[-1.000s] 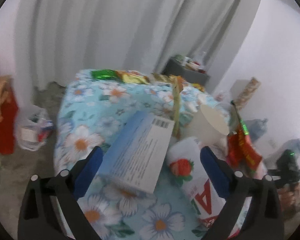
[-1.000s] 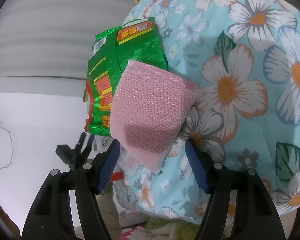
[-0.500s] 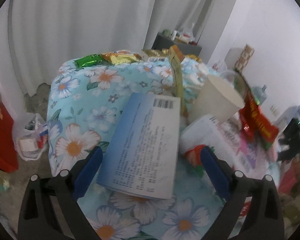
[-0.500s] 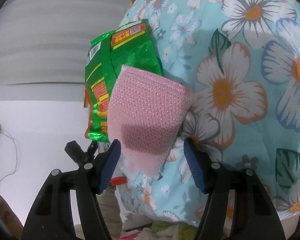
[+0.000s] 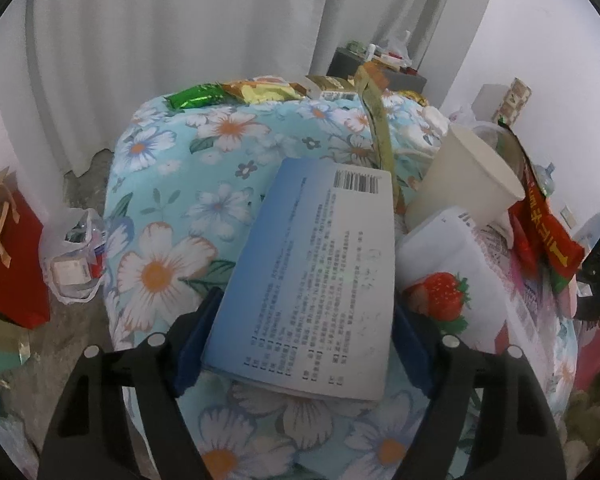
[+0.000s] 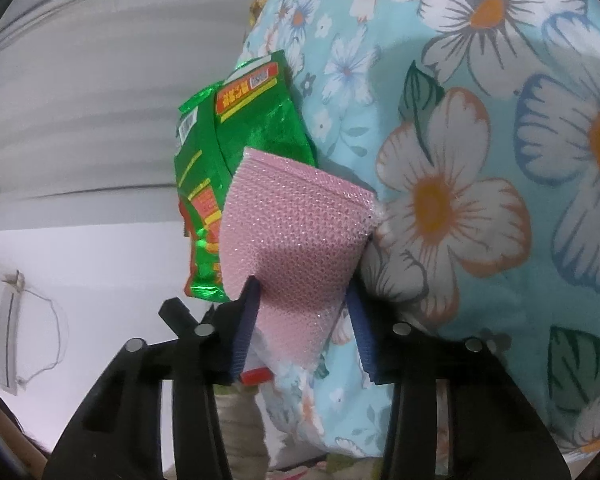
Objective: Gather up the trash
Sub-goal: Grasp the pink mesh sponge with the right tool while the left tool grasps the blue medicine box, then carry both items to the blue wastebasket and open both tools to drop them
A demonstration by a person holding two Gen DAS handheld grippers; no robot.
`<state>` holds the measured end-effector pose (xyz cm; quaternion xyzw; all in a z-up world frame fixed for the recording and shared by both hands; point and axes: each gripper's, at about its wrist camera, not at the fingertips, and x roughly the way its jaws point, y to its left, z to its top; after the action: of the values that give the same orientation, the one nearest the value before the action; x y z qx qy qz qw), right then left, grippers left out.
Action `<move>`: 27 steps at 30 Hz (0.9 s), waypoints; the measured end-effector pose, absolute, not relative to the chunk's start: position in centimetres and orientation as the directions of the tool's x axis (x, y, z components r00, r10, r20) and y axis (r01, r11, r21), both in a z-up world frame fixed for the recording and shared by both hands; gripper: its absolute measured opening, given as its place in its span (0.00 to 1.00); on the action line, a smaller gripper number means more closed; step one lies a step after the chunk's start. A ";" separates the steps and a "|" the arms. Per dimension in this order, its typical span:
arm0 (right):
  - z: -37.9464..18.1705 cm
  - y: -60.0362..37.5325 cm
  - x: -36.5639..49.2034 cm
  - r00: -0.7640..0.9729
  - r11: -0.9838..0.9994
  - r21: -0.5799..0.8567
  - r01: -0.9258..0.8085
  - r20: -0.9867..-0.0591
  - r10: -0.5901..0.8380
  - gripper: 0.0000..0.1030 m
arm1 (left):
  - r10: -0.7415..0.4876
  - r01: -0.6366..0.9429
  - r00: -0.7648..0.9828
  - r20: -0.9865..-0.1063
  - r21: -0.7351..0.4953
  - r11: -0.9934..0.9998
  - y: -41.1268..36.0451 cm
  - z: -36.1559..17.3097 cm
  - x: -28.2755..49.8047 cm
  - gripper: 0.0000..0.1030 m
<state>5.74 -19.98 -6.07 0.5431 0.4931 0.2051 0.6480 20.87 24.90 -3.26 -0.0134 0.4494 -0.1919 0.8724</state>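
Observation:
A flat blue and white box (image 5: 308, 280) with a barcode lies on the floral cloth (image 5: 168, 184). My left gripper (image 5: 304, 344) straddles its near end. The jaws are closing and both blue pads (image 5: 196, 340) meet the box's side edges. In the right wrist view a pink bubble-wrap pouch (image 6: 296, 232) hangs at the cloth's edge over a green snack wrapper (image 6: 240, 152). My right gripper (image 6: 304, 324) is closing on the pouch's lower end, and the pads (image 6: 248, 320) pinch it narrower there.
Right of the box stand a paper cup (image 5: 468, 184), a strawberry carton (image 5: 452, 280) and a red wrapper (image 5: 548, 236). Green (image 5: 196, 96) and yellow (image 5: 260, 90) wrappers lie at the cloth's far edge. A red gift bag (image 5: 8, 248) and a white plastic bag (image 5: 72, 256) sit on the floor left.
My left gripper sank toward the box and its jaws narrowed onto the box's sides. My right gripper slid further onto the pink pouch and its jaws drew in against it.

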 end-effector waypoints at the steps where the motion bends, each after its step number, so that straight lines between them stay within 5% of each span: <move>1: -6.0 -20.4 5.4 0.432 0.324 0.907 0.269 -0.414 0.801 0.36 | -0.343 0.313 0.532 -0.774 -0.196 0.929 25.0 -2.9 20.4 0.75; 13: -5.2 -25.6 -0.4 0.458 0.305 0.925 0.227 -0.378 0.805 0.27 | -0.223 0.146 0.603 -0.766 -0.169 0.975 26.2 1.0 13.0 0.72; 27: -1.8 -31.2 -7.1 0.538 0.256 0.965 0.063 -0.248 0.806 0.26 | -0.310 0.198 0.748 -0.587 -0.248 0.948 21.1 12.5 5.2 0.71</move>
<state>-7.15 -31.18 -1.75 0.5466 0.3972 0.2710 0.6856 5.20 21.11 12.47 -0.0851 0.3275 -0.1364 0.9311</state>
